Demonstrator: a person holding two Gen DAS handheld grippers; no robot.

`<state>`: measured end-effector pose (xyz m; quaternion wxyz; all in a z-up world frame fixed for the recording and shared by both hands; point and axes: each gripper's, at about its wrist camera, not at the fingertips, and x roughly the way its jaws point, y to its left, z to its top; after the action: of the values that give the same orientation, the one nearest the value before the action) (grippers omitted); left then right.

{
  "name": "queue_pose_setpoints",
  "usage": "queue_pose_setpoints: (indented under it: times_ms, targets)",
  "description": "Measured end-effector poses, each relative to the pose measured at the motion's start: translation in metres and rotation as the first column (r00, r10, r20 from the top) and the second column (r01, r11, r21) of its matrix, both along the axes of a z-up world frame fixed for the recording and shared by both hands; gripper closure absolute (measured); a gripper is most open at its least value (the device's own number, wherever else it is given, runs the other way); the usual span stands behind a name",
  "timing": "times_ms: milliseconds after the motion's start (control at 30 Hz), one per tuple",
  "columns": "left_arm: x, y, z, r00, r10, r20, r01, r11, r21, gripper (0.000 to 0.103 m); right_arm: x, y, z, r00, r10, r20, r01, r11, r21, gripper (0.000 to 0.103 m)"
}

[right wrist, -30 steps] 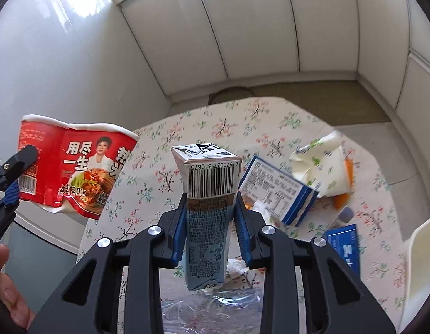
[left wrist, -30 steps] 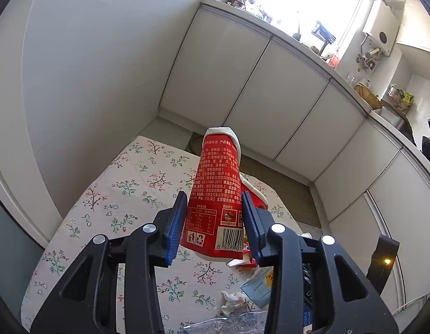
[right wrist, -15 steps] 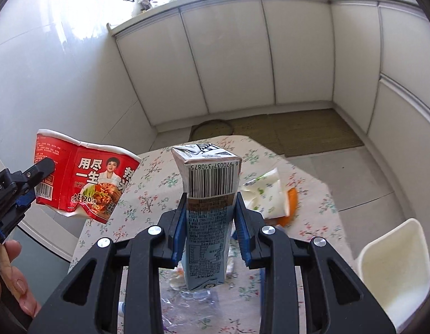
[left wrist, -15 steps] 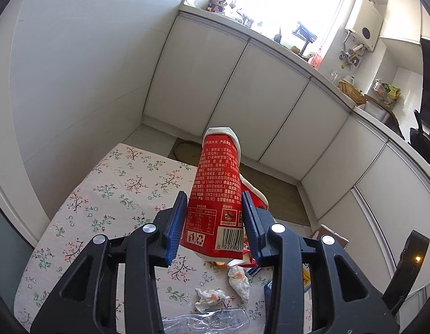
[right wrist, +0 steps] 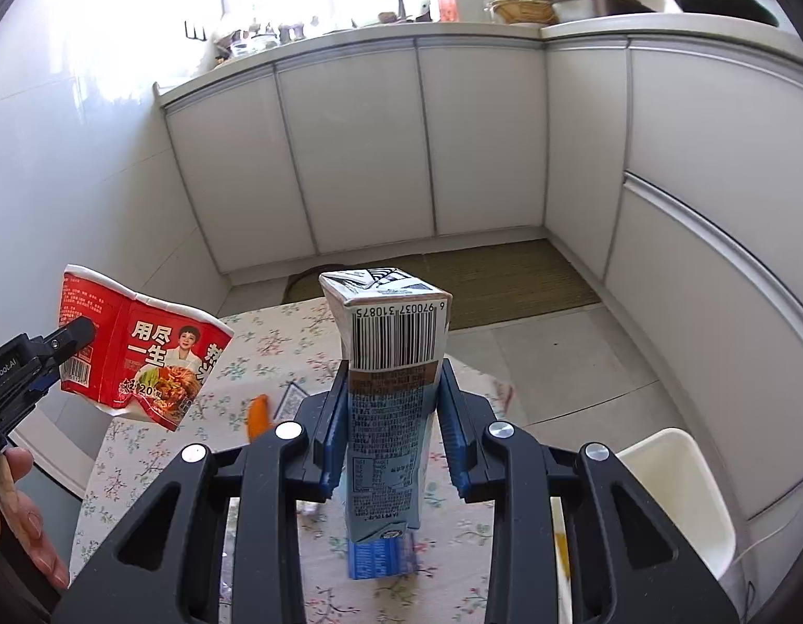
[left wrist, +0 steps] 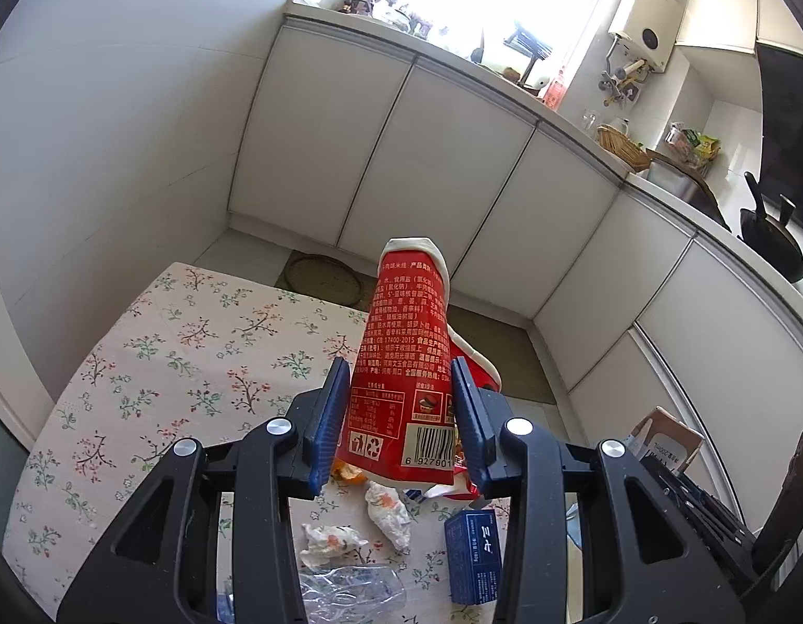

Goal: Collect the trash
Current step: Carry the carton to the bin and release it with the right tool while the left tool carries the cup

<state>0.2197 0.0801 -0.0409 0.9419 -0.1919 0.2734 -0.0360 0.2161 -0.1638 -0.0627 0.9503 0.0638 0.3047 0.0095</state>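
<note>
Carrying is the step in hand — the left tool (left wrist: 400, 411) clamps a crushed red noodle cup (left wrist: 404, 364), the right tool (right wrist: 391, 416) a milk carton (right wrist: 388, 390), both above the floral tabletop (left wrist: 157, 364). Next they need a bin — none shows.

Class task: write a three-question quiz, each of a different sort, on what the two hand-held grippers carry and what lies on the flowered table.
1. True or false: the left hand-held gripper is shut on a red noodle cup.
2. Which is clamped in the right hand-held gripper? A) a drink carton B) a glass jar C) a spoon
3. Fill in: on the flowered table, beside the crumpled tissues, lies a small ____ box.

Key: 1 true; 2 A; 3 blue
</note>
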Motion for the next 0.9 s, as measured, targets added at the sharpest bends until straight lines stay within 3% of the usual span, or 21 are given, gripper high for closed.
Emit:
queue_pose_setpoints:
  times_ms: [467, 900]
  targets:
    - [0.002, -0.070, 0.000, 0.995, -0.098, -0.003, 0.098, 0.995, 0.013, 0.066, -0.032, -0.096, 0.007, 0.984, -0.176, 0.010, 0.176, 0.983, -0.056, 0.072]
    - [0.005, -0.158, -0.014, 0.974, -0.226, -0.022, 0.227, 0.973, 0.052, 0.066, -0.056, -0.192, -0.015, 0.932, -0.355, -0.068, 0.345, 0.930, -0.128, 0.072]
